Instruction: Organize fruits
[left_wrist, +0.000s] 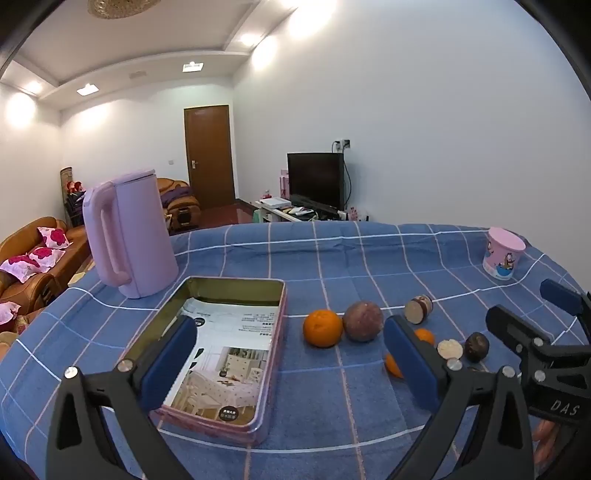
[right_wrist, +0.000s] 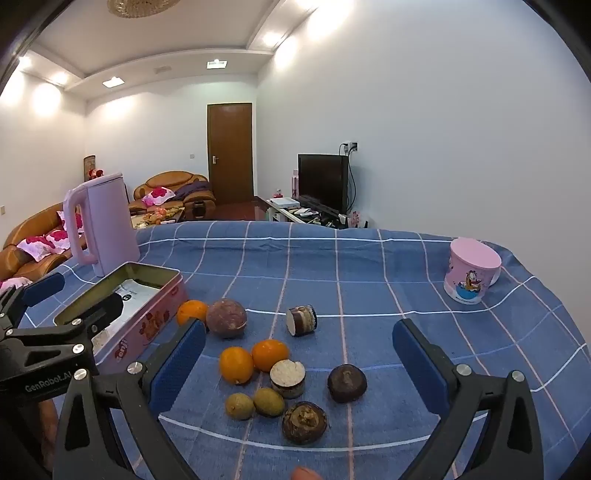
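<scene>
Right gripper (right_wrist: 299, 354): jaws wide apart, empty, hovering over the fruit cluster. Left gripper (left_wrist: 290, 354): jaws wide apart, empty, over the pink tin (left_wrist: 258, 424).

Fruits, placed relative to the tin (open, a printed sheet lying inside), near to far:
- dark round fruits (right_wrist: 304, 422) and two small yellow-green ones (right_wrist: 240, 406), right of it, nearest;
- two oranges (right_wrist: 236, 364), farther back;
- third orange (left_wrist: 322, 328) touching brown fruit (left_wrist: 362, 320), just beside the tin.

Beyond it: lilac kettle (left_wrist: 129, 236); pink cup (right_wrist: 471, 271), far right.

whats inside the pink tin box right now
Only a printed leaflet lies flat in the pink tin; no fruit shows. The left tool's finger covers part of the floor.
</scene>
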